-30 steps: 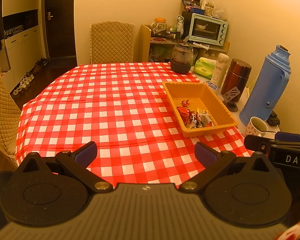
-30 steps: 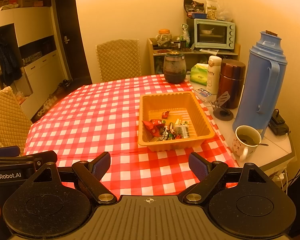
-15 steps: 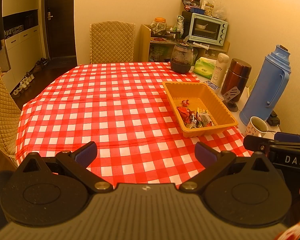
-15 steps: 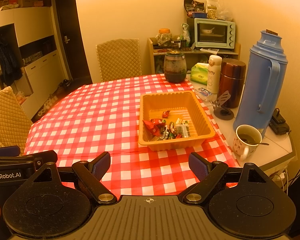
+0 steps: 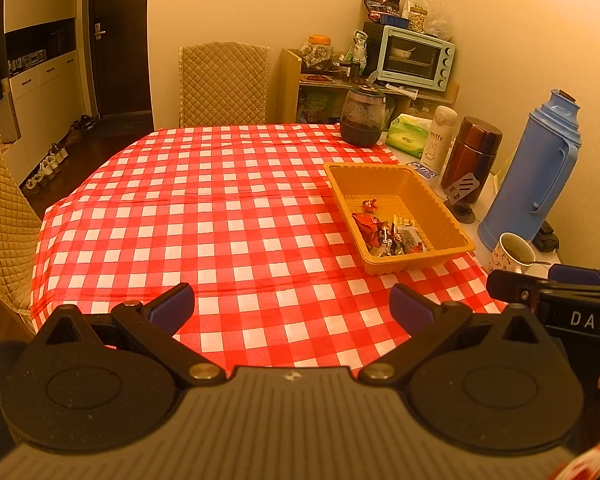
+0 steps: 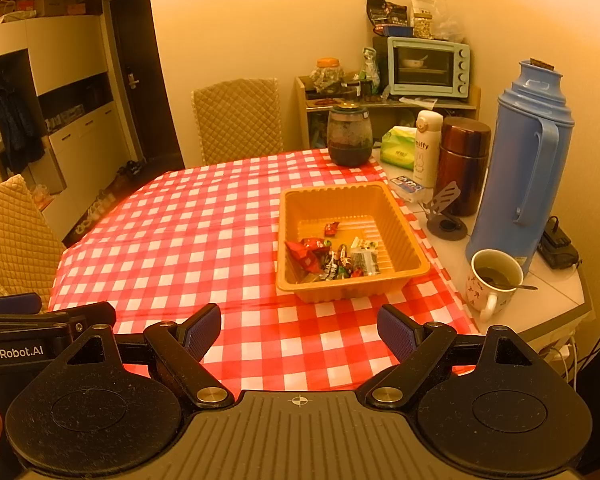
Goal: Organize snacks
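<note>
Setting: dining room in warm light; table (image 5: 220,216) under a red-and-white checked cloth, quilted chairs (image 5: 224,80) at its far and left sides.
Left gripper (image 5: 292,310): held above the near edge of the table, jaws apart, nothing between them.
Right gripper (image 6: 299,330): held beside the left one, also above the near edge, jaws apart and empty.
Tray (image 6: 416,268): orange, open-topped, on the right part of the table, well ahead of both grippers.
Tray contents: wrapped snacks (image 6: 332,258) heaped toward the near wall; one red piece lies apart, farther back.
Cloth: no loose snack visible on it.
Side counter: blue flask (image 6: 528,168), brown canister (image 6: 464,164), white bottle (image 6: 426,148), tissue pack (image 6: 400,148), cup (image 6: 494,280) with a spoon in it.
Far end: dark jar (image 6: 349,136) near the table's edge; toaster oven (image 6: 428,66) on a shelf behind.
Step in hand: judged late or complete, since all visible snacks sit in the tray.
Next move: probably a check for stray pieces, or withdrawal.
</note>
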{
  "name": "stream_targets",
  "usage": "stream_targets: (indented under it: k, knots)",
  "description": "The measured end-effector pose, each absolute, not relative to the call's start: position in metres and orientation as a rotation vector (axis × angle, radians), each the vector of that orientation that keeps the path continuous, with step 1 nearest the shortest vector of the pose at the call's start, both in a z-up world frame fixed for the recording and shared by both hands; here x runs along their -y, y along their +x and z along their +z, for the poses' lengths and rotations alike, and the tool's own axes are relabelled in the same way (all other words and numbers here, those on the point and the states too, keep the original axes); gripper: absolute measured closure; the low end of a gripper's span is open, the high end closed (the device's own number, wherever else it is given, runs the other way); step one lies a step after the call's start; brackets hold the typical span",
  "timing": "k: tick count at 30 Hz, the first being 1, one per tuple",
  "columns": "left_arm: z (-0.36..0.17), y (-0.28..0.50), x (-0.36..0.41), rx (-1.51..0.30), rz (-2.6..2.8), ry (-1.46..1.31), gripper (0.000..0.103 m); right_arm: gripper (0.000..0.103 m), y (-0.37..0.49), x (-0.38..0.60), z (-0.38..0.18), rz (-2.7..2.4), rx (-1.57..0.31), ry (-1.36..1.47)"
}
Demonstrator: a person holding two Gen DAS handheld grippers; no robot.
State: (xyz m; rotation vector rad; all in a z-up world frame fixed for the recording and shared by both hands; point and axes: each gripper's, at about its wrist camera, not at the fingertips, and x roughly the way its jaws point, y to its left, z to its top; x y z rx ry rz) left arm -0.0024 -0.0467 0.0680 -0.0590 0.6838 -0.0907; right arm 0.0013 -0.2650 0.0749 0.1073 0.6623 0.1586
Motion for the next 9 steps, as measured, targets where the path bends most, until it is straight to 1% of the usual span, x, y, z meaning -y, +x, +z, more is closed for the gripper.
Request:
stream_targets:
  k: [9]
  knots:
    - [0.0649,-0.0038,0.0481,-0.662,-0.086,-0.071,0.0,0.018,0.0016,0.2654,0.0753,0.158,-0.662,0.108]
